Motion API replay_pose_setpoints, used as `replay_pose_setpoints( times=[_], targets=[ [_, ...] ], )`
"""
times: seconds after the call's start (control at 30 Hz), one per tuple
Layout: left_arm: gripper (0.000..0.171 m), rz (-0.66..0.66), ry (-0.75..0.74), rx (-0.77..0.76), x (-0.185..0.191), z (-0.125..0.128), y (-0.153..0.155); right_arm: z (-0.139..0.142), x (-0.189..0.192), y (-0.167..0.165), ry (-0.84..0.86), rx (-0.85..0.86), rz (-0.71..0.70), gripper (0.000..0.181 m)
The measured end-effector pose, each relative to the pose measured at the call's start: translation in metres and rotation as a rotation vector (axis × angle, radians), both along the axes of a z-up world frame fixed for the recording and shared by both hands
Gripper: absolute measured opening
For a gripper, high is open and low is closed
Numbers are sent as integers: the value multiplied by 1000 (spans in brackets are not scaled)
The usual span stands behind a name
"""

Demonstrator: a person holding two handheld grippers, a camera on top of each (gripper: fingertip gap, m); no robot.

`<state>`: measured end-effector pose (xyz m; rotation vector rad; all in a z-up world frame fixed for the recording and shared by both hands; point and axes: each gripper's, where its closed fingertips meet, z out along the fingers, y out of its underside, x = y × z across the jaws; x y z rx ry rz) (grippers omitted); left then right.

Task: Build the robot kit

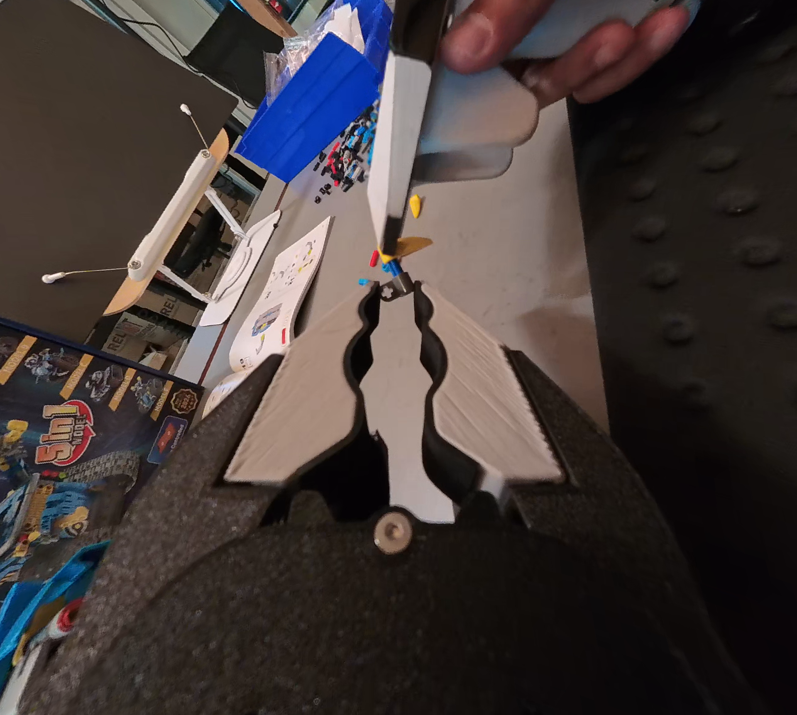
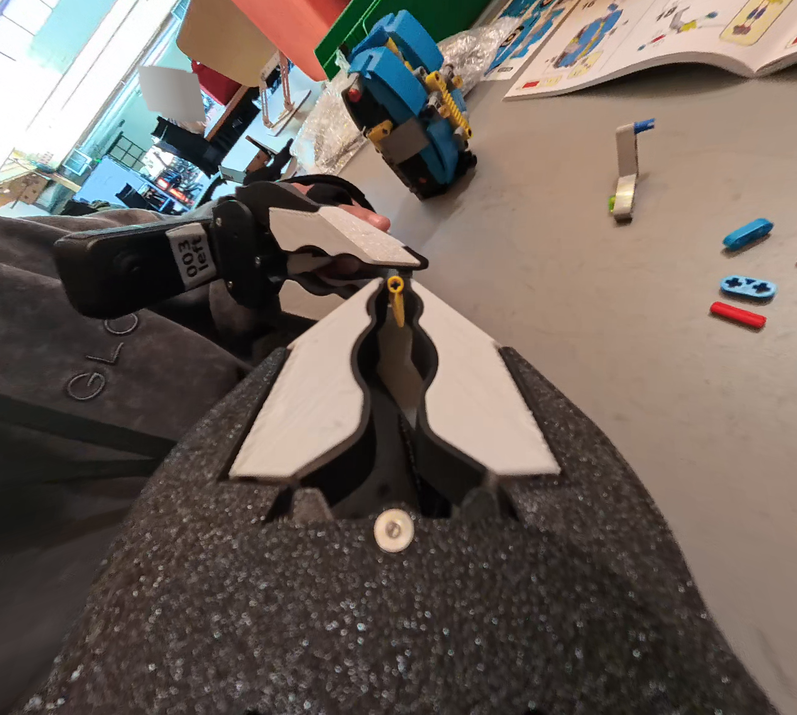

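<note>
My left gripper [image 1: 396,289] is shut on a small grey connector [image 1: 390,292] with a cross hole, and a blue pin [image 1: 390,268] sticks out of its far end. My right gripper [image 1: 388,248] comes down from above, held by a hand [image 1: 539,4], and its tip meets that blue pin. In the right wrist view my right gripper [image 2: 396,284] is shut on a thin yellow piece [image 2: 396,300] with a cross-holed end. The left gripper [image 2: 412,263] reaches in from the left, and its tip touches mine just beyond the yellow piece.
On the grey table stand blue bins [image 1: 310,116], a pile of small pieces [image 1: 349,155], an open booklet [image 1: 293,276] and a toy box [image 1: 64,435]. The right wrist view shows a blue-and-yellow model [image 2: 409,103], a grey bent piece [image 2: 625,168], blue pieces [image 2: 748,233] and a red axle [image 2: 737,315]. Only a small space, under 4 cm, lies between the two pairs of fingers.
</note>
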<state>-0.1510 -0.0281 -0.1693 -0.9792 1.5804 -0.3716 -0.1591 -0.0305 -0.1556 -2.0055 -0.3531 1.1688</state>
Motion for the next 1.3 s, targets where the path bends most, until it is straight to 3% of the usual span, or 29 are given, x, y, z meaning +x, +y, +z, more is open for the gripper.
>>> replay_pose_setpoints(
  times=[0.27,0.47,0.8,1.3],
  targets=[
    [14,1,34,-27,0,-7,0,-8,0,1,-107,30,-8,7],
    [13,21,53,18,-1,-8,1,-12,-1,-1,-53,-44,24,6],
    [14,41,-9,-7,-2,4,5,0,-2,7,-286,168,14,8],
    [15,40,-19,-38,-2,4,8,-4,1,7,-362,197,-8,10]
  ],
)
